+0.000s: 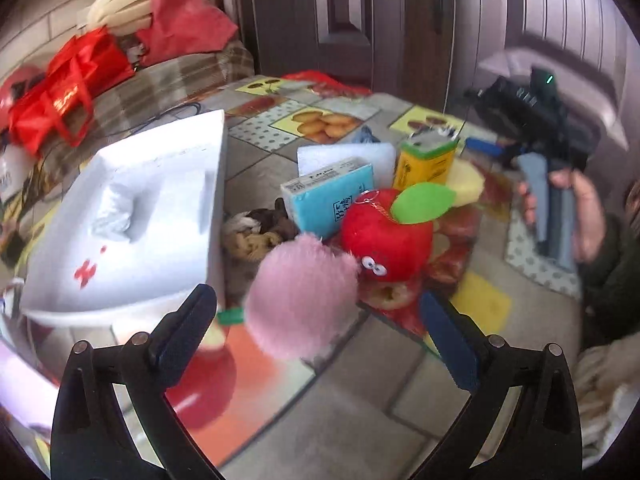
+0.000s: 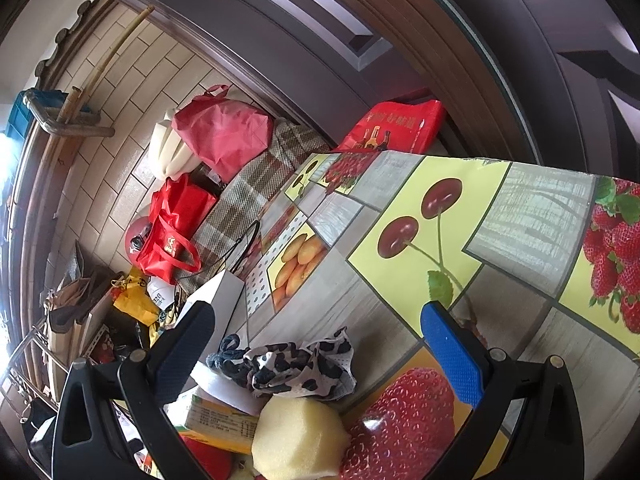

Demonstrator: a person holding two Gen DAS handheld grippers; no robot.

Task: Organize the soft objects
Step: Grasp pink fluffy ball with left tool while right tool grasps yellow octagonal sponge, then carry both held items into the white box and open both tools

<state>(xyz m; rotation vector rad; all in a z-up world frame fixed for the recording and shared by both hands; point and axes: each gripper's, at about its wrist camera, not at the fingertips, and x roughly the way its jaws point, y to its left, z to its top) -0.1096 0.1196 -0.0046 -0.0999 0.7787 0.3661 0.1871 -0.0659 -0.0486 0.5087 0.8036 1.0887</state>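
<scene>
In the left wrist view my left gripper [image 1: 316, 316] is open, its jaws wide apart, with a pink fluffy pompom [image 1: 300, 296] on the table between the fingertips, not gripped. Behind it sit a red plush apple [image 1: 388, 236] with a green leaf, a brown-and-beige knitted bundle [image 1: 256, 232] and a yellow sponge [image 1: 464, 182]. A white foam box [image 1: 132, 220] stands at the left. My right gripper [image 2: 318, 320] is open above a black-and-white spotted cloth [image 2: 296, 368] and the yellow sponge [image 2: 300, 436]. The right gripper also shows in the left wrist view [image 1: 536, 160], held in a hand.
A blue box [image 1: 332, 196], a yellow carton [image 1: 424, 160] and a white foam block [image 1: 352, 156] stand behind the toys on the fruit-print tablecloth [image 2: 520, 216]. Red bags [image 1: 60, 96] lie on a checked bench at the left. Dark doors [image 1: 360, 12] are behind.
</scene>
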